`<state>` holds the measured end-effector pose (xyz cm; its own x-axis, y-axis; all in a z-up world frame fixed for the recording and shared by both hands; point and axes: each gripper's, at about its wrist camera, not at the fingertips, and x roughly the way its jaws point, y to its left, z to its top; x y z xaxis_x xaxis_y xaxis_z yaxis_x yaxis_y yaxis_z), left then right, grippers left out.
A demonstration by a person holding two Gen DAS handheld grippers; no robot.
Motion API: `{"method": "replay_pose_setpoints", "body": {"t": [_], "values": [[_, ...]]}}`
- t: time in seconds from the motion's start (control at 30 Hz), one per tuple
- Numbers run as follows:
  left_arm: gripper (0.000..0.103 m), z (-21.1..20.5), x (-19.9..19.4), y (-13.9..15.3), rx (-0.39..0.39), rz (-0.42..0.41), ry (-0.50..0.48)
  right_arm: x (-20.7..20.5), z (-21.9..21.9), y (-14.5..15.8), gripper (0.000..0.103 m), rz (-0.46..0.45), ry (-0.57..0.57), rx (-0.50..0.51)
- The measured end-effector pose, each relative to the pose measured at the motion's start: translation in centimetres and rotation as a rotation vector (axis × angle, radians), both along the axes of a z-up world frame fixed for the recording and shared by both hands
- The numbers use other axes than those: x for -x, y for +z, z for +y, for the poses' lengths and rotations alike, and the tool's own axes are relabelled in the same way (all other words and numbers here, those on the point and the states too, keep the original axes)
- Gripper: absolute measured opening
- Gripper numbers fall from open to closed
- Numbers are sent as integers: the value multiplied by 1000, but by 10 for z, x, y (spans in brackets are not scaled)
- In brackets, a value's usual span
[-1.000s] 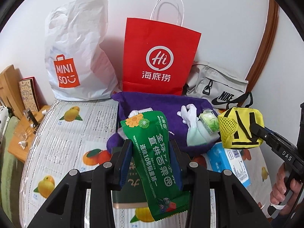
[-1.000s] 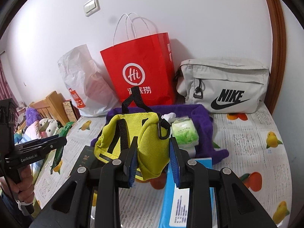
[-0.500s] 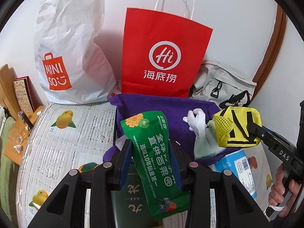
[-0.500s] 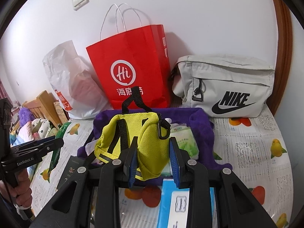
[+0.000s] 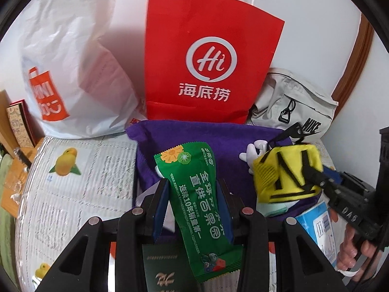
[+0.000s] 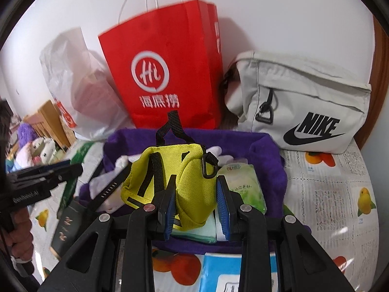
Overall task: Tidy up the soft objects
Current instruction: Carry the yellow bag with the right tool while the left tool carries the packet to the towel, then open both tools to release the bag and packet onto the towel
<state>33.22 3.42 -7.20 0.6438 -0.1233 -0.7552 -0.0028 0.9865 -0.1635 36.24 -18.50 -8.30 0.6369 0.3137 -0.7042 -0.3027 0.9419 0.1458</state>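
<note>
My left gripper point(image 5: 192, 194) is shut on a green snack packet point(image 5: 199, 199) and holds it over the near edge of a purple cloth point(image 5: 194, 136). My right gripper point(image 6: 195, 192) is shut on a yellow pouch point(image 6: 192, 182) with black straps, above the same purple cloth point(image 6: 267, 153). The pouch also shows in the left wrist view point(image 5: 287, 172). On the cloth lie a white glove point(image 5: 252, 150) and a green wipes pack point(image 6: 245, 187).
At the back wall stand a red paper bag point(image 5: 209, 56), a white Miniso plastic bag point(image 5: 65, 68) and a grey Nike bag point(image 6: 304, 102). A dark green booklet point(image 5: 160, 265) and a blue-white box point(image 5: 323, 226) lie near on the fruit-print cover.
Both grippers have moved forward toward the purple cloth and the bags, still holding the packet and the pouch. The pouch now sits lower over the cloth.
</note>
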Motion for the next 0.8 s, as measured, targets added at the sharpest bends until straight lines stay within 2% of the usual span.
{"method": "replay_pose_setpoints", "body": {"t": [0.3,0.53,0.8], "values": [[37,-19,-34,-22,30,57,-53,-18,13,-28,31,73,43,49],[37,-27,-55,-33,9,79,-61,-30,20,-43,31,121,65,91],[38,-31,-69,-39,-3,97,-78,-33,21,-46,32,125,64,90]]}}
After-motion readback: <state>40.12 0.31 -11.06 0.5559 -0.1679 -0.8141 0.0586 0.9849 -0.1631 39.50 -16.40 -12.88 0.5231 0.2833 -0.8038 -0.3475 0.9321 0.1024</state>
